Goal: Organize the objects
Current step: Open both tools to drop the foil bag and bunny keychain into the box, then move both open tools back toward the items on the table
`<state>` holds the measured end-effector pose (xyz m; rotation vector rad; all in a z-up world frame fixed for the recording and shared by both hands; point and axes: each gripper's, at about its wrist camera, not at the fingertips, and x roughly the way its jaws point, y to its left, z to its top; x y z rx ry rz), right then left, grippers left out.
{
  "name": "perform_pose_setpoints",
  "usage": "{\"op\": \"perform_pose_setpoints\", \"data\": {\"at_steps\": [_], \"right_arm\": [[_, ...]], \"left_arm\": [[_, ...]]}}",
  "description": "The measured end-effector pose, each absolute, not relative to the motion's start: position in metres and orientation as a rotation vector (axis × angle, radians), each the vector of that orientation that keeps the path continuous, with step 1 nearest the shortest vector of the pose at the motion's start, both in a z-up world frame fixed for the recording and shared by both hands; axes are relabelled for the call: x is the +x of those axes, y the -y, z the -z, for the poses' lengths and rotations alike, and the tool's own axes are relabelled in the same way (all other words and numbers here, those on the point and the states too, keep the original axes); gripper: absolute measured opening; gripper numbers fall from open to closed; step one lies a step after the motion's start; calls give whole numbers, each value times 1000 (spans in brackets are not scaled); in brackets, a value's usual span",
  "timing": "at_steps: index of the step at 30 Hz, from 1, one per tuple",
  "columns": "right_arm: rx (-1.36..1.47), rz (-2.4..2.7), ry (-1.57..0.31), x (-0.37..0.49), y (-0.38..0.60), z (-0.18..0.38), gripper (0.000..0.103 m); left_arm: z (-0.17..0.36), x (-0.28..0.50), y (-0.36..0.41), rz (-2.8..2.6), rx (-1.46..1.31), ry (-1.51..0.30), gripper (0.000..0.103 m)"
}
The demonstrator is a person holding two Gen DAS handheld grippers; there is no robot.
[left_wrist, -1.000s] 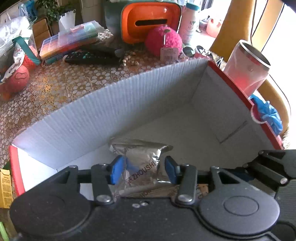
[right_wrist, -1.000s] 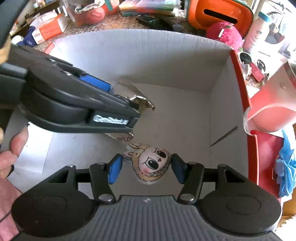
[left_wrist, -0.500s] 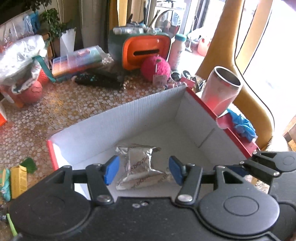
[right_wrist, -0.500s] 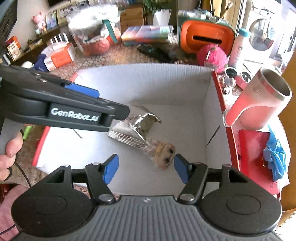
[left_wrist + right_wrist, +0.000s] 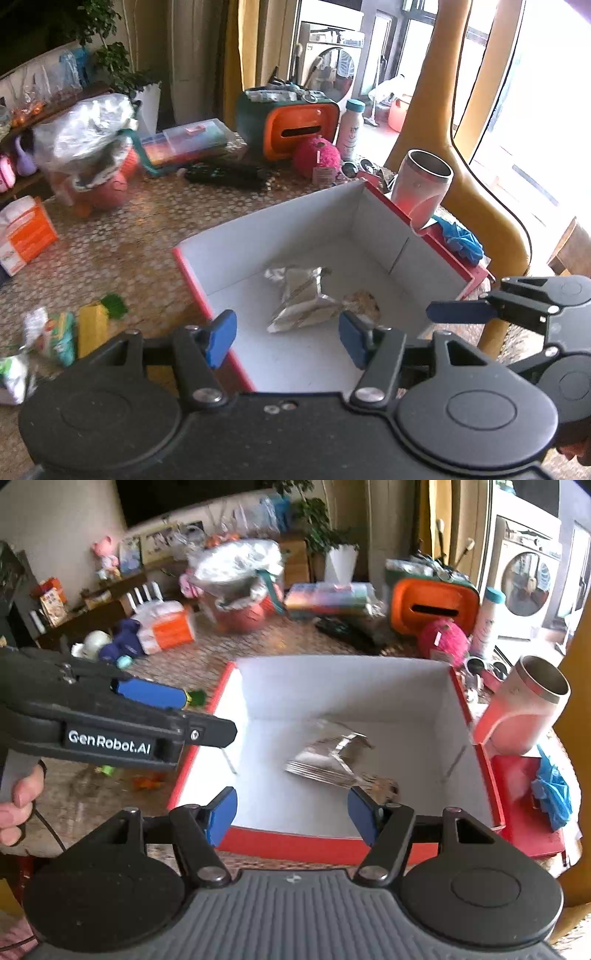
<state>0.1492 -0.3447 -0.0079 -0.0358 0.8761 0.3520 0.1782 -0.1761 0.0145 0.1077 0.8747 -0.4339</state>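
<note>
A red-rimmed white cardboard box (image 5: 192, 273) (image 5: 288, 840) stands on the patterned table. On its floor lie a crumpled silver foil packet (image 5: 299, 299) (image 5: 325, 760) and, touching it, a small doll-face toy (image 5: 364, 301) (image 5: 380, 786). My left gripper (image 5: 288, 339) hovers above the box's near left corner; its jaws are opening, with nothing between them. My right gripper (image 5: 291, 816) hangs above the box's front rim, open and empty. Each gripper shows in the other's view: the right gripper (image 5: 458, 312) at the right, the left gripper (image 5: 155, 694) at the left.
A pink tumbler (image 5: 421, 188) and a blue cloth (image 5: 461, 240) sit by the box's right side. Behind it are an orange container (image 5: 299, 129), a pink pom-pom (image 5: 317, 155) and a remote. Loose snack packets (image 5: 62, 332) lie left of the box.
Both grippers have risen and drawn back out of the box with wider jaws. The foil packet and the doll toy, once between the fingers, now lie free on the box floor.
</note>
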Motion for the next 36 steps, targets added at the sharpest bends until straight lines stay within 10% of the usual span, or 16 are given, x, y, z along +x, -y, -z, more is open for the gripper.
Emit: {"op": "perform_pose_setpoints", "data": {"at_steps": [36], "right_arm": [[82, -487, -734, 85, 231, 9, 84]], "left_arm": [[-9, 75, -30, 212, 13, -756, 102]]}}
